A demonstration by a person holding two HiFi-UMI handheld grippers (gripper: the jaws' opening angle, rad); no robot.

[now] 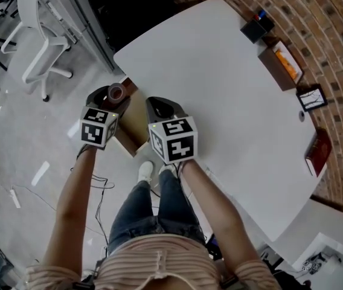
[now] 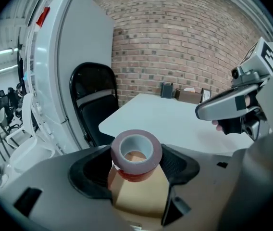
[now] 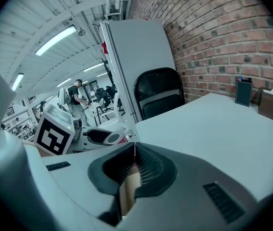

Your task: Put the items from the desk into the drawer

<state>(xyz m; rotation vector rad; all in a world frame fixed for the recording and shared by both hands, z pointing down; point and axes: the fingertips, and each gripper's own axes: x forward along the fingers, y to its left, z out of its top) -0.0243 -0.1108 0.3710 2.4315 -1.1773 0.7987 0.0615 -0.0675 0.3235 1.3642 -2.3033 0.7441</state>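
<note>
A roll of dark red tape (image 2: 135,154) sits clamped between the jaws of my left gripper (image 2: 136,165). In the head view the tape (image 1: 116,91) hangs over the open brown drawer (image 1: 130,127) at the near left corner of the white desk (image 1: 220,101). My right gripper (image 1: 160,106) is just to the right of it, above the desk's edge, and its jaws meet with nothing between them (image 3: 133,148). In the right gripper view, the left gripper (image 3: 98,136) and the tape (image 3: 113,138) show to the left.
Along the desk's far edge by the brick wall stand a black pen holder (image 1: 256,26), a brown box with orange contents (image 1: 283,62), a small framed screen (image 1: 311,97) and a red book (image 1: 318,151). A black chair (image 2: 94,105) and a white chair (image 1: 35,38) stand beyond the desk.
</note>
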